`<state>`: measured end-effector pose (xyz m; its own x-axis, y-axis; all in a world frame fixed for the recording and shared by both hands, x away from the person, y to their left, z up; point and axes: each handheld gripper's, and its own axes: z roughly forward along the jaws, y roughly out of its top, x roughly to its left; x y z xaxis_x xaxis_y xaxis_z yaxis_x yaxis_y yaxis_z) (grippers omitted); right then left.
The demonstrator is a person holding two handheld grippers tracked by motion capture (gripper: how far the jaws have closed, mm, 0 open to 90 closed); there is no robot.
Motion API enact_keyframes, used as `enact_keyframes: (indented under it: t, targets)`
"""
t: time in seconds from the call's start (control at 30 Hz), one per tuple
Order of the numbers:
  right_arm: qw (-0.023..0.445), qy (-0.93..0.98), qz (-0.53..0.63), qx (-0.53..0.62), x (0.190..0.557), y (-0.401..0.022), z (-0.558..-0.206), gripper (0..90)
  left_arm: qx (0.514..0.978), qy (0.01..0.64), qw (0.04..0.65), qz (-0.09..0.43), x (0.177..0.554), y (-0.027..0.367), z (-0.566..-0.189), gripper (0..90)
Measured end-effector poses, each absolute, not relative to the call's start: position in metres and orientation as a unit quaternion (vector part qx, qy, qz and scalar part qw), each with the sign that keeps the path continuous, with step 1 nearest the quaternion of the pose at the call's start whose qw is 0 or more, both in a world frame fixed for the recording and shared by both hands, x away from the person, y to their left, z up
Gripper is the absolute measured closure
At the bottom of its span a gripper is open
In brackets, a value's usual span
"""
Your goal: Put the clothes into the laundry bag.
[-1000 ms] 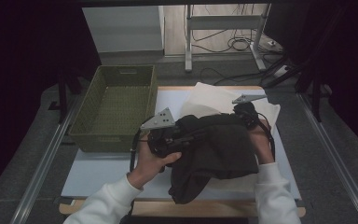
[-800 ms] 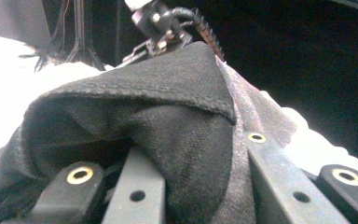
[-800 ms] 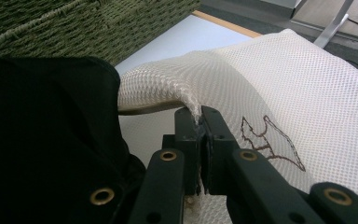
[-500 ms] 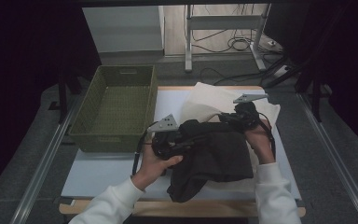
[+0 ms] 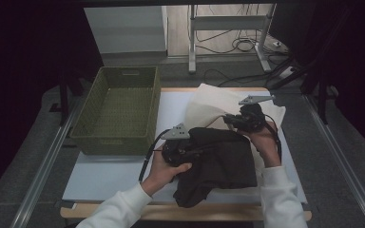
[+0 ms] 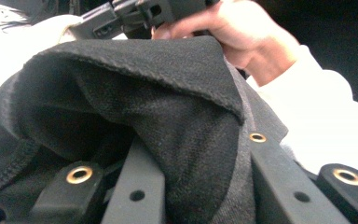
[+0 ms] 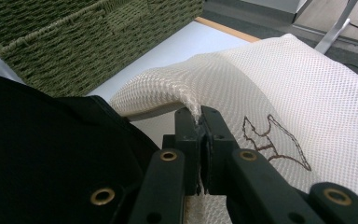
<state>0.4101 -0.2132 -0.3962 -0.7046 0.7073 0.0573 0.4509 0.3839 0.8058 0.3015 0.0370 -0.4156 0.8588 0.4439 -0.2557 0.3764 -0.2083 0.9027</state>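
The high view shows the person's two hands meeting in the lower middle of the frame over a white table (image 5: 123,166). The left gripper (image 5: 183,151) sits just left of centre, clamped on a bunch of the dark garment (image 5: 223,164), which lies crumpled across the lower centre of the table. The right gripper (image 5: 240,121), a little above and to the right, pinches the edge of the cream mesh laundry bag (image 5: 209,102), which spreads toward the upper right of the table.

In the right gripper view the jaws are pressed together in the lower middle with a thin fold of the mesh between them, and the bag's rim arches up to the left into a raised lip, apparently to hold the mouth open. The dark garment fills the lower left, right beside that opening.

In the left gripper view, black cloth is draped over and between the jaws at the bottom, with a folded hem rising toward the upper centre; the grip looks set to feed the garment into the bag.

The green woven basket (image 5: 116,111) stands in the upper left, apart from both hands, probably waiting for the filled bag.
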Motion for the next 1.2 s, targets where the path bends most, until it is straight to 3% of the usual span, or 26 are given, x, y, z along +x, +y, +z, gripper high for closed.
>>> enact_keyframes:
  t: [0.27, 0.93, 1.2]
  targets:
    - [0.150, 0.819, 0.429, 0.349, 0.407, -0.212, -0.392, 86.9, 0.794, 0.272, 0.537, 0.088, 0.305, 0.030, -0.421, 78.4]
    - [0.149, 0.825, 0.426, 0.341, 0.402, -0.209, -0.388, 87.0, 0.813, 0.302, 0.478, 0.137, 0.328, 0.016, -0.439, 78.2]
    - [0.147, 0.830, 0.424, 0.332, 0.400, -0.207, -0.386, 87.0, 0.809, 0.321, 0.475, 0.129, 0.342, 0.014, -0.439, 78.0]
